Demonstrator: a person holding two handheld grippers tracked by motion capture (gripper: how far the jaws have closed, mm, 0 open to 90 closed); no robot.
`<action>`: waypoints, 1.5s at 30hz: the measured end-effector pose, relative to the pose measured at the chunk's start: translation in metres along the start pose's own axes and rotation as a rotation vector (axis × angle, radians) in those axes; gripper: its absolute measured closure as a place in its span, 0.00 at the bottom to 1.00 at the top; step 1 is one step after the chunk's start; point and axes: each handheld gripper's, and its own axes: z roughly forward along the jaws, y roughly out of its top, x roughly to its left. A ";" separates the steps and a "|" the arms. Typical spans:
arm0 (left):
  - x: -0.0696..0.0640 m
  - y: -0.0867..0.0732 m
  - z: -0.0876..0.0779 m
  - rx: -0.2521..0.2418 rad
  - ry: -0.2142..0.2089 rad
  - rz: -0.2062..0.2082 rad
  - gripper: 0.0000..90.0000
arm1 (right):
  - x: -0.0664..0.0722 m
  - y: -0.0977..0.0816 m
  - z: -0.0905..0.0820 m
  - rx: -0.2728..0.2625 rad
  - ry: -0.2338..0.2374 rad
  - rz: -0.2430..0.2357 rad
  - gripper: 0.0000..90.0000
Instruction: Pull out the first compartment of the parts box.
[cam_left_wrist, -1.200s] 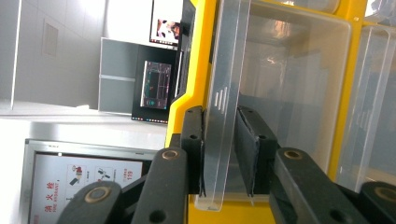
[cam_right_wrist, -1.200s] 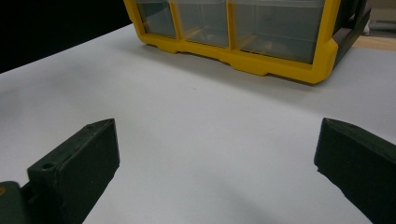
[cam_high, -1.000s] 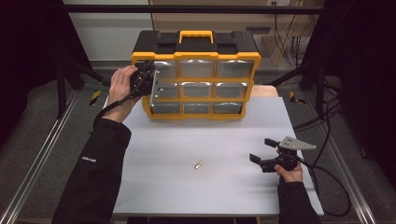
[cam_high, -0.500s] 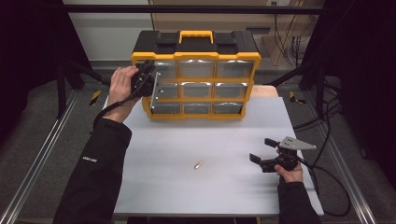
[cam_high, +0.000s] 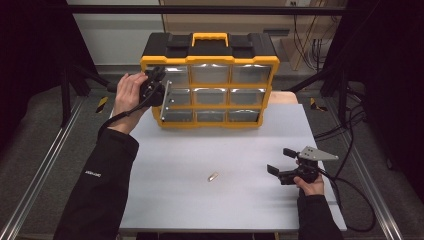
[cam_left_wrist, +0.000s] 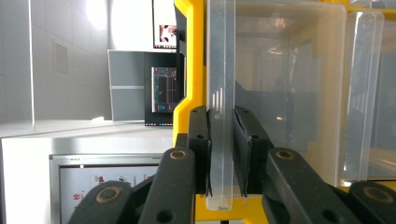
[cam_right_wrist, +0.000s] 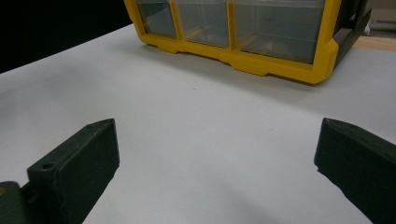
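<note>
A yellow and black drawer organizer (cam_high: 210, 50) stands at the back of the white table (cam_high: 220, 210). My left gripper (cam_high: 154, 91) is at its left column, shut on the clear pull tab (cam_left_wrist: 219, 140) of the middle-row drawer (cam_high: 176, 97), which sticks out a little from the yellow frame (cam_left_wrist: 190, 56). In the left gripper view both pads (cam_left_wrist: 200, 149) press flat on the tab. My right gripper (cam_high: 281, 161) rests low over the table's right front, open with nothing between its fingers (cam_right_wrist: 79, 158). A small brass-coloured piece (cam_high: 213, 176) lies on the table to its left.
The organizer's bottom row of clear drawers (cam_right_wrist: 275, 28) lies ahead of the right gripper, across bare table. A black cable (cam_high: 350, 200) trails off the right edge. Metal rails (cam_high: 40, 170) run along both sides of the table.
</note>
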 end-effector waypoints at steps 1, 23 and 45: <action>0.000 0.000 -0.001 0.003 -0.001 0.001 0.87 | 0.000 0.000 0.000 0.000 0.000 0.000 0.01; -0.003 0.002 -0.014 -0.012 0.006 0.010 0.87 | 0.000 0.000 0.000 0.000 0.001 0.002 0.01; -0.006 0.004 -0.026 -0.023 0.017 0.005 0.86 | 0.000 0.000 0.000 0.001 -0.002 0.000 0.01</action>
